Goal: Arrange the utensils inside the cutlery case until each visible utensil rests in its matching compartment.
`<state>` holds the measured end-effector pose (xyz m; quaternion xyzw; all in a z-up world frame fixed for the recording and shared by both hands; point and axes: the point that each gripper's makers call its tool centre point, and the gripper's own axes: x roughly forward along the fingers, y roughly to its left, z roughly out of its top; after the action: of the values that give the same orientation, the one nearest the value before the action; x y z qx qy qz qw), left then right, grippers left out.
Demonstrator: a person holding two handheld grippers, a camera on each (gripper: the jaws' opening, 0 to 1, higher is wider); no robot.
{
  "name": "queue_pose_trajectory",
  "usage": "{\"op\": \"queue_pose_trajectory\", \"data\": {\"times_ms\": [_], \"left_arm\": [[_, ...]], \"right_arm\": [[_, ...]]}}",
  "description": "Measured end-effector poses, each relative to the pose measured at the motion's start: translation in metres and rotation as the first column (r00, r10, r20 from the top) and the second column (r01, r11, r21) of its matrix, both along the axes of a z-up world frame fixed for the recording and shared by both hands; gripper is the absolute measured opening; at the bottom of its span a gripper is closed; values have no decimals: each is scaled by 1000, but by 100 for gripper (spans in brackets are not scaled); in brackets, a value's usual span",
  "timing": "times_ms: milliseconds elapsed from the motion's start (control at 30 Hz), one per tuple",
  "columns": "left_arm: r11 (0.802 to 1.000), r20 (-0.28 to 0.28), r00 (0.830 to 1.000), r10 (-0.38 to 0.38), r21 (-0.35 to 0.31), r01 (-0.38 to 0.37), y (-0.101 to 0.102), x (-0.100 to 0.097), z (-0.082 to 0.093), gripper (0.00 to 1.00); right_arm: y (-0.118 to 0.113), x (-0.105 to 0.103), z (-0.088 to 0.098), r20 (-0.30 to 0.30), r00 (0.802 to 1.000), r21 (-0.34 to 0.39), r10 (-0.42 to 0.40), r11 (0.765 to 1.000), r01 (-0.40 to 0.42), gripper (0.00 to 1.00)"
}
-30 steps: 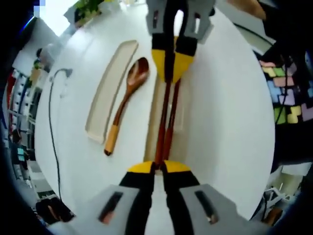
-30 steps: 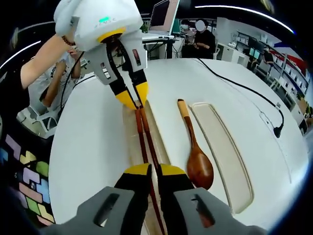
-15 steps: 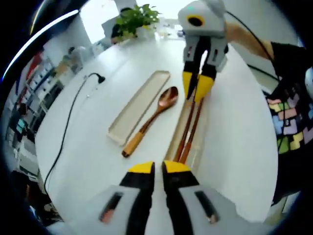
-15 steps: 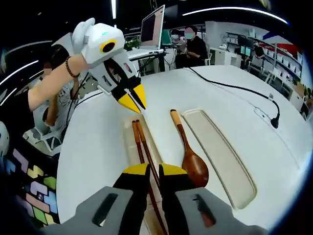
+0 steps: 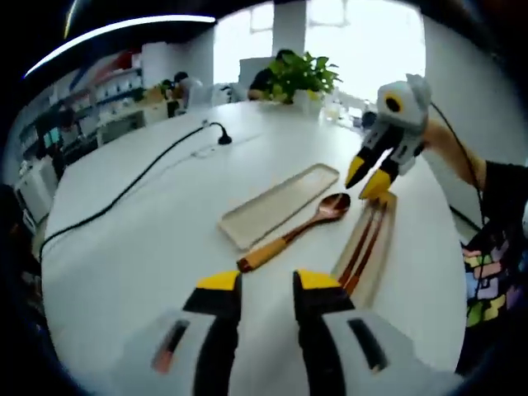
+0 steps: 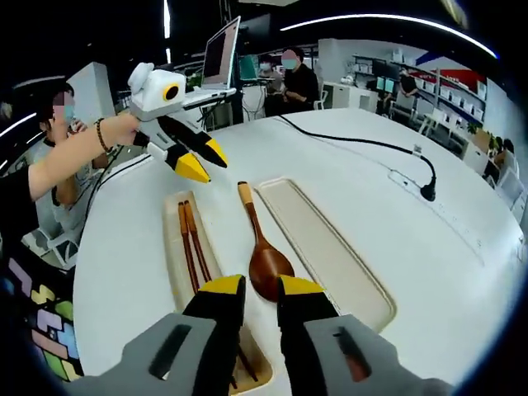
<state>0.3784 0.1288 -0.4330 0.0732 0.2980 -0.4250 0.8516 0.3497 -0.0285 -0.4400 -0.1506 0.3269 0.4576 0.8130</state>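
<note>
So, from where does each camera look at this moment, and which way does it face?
Left gripper view: rides on the left gripper, looking across the white table at the spoon, chopsticks and the right gripper; its own jaws stand open.
Right gripper view: rides on the right gripper, facing the opposite way, toward the left gripper and the person's forearm.
Shared: spoon, chopsticks, empty tray.

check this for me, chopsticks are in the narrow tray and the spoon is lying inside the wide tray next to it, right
Not quite. The chopsticks do lie in the narrow tray, but the spoon rests on the table, between the two trays, not inside the wide tray. The right gripper view shows it.
</note>
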Motion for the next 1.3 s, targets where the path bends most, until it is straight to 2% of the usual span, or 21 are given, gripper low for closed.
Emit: {"op": "queue_pose_trajectory", "data": {"times_ms": [100,267,400,533,733,967,1000,1067,1100,1200,1300], "left_arm": [[998,-49,999,12,-64,-15,-3,-1,0,27],[994,-76,997,32,-98,-40,-5,2,-1,28],[992,-100,994,39,-119,-51,-11,0,-5,28],[995,-88,996,30,-91,-38,-14,1,-9,27],[994,-112,993,38,-96,-48,-22,1,-11,26],[997,-120,992,41,-67,-49,-29,2,-16,25],[997,-113,993,42,-56,-48,-30,1,-17,25],[999,-78,996,44,11,-43,-28,1,-23,24],[999,-68,997,34,13,-33,-31,-1,-23,24],[1000,-108,994,25,8,-24,-34,-4,-28,24],[1000,-105,994,27,9,-26,-35,-3,-30,24]], "right_arm": [[-6,6,-1,22,1000,-31,-16,999,17,15],[-10,8,-8,3,999,-61,-32,998,32,18],[-14,12,-8,17,999,-61,-47,997,48,18],[-17,10,-14,-3,999,-80,-51,996,50,18],[-13,9,-15,-39,998,-57,-56,997,54,18],[-10,8,-17,-68,995,-35,-66,997,64,17],[-9,8,-17,-72,995,-30,-67,997,65,17],[-8,8,-18,-85,994,-22,-69,997,68,17],[-8,8,-19,-93,993,-21,-72,997,70,16],[-7,9,-21,-112,991,-15,-73,997,72,16],[-4,9,-21,-115,991,-3,-73,997,74,16]]}}
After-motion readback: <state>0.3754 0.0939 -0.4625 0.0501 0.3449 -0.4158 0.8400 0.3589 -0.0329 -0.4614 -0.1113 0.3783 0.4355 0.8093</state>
